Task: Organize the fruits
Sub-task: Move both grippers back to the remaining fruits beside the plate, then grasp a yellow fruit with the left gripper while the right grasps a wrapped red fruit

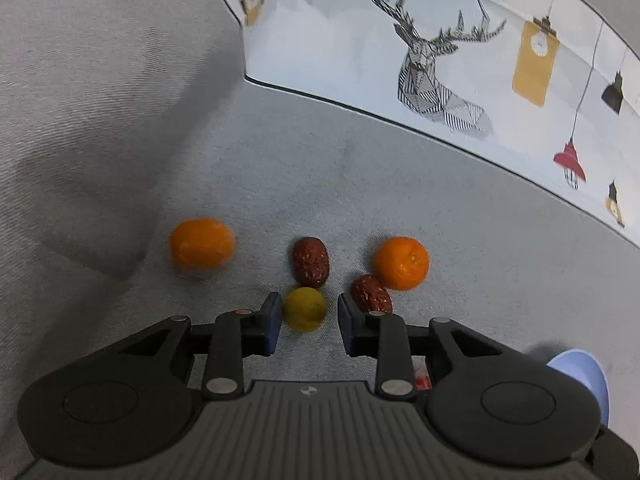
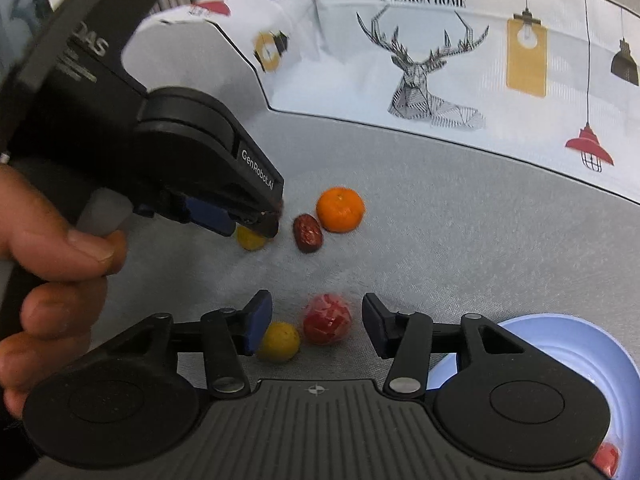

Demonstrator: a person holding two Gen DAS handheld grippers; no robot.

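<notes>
**Little yellow fruit between the spread left tongs**

The small yellow fruit [image 1: 304, 309] is round, dull yellow-green and smooth. It sits on the grey cloth surface [image 1: 400, 184], right between the fingers of the left tongs [image 1: 306, 322], which are spread and not pinching it.

Just past the yellow fruit lies a wrinkly dark red date [image 1: 311, 261], its long side pointing away from the tongs. A second date [image 1: 371, 294] lies to the right of the yellow fruit, tilted, touching an orange [image 1: 401, 263]. Another orange [image 1: 202, 249] sits well to the left.

Behind them stands a white cushion [image 1: 440, 60] with a deer picture and lamps.

The right tongs [image 2: 316, 330] are spread too, with a red wrapped fruit [image 2: 327, 319] between them and another yellow fruit [image 2: 279, 341] by one finger. A blue bowl [image 2: 568, 344] is near.
</notes>
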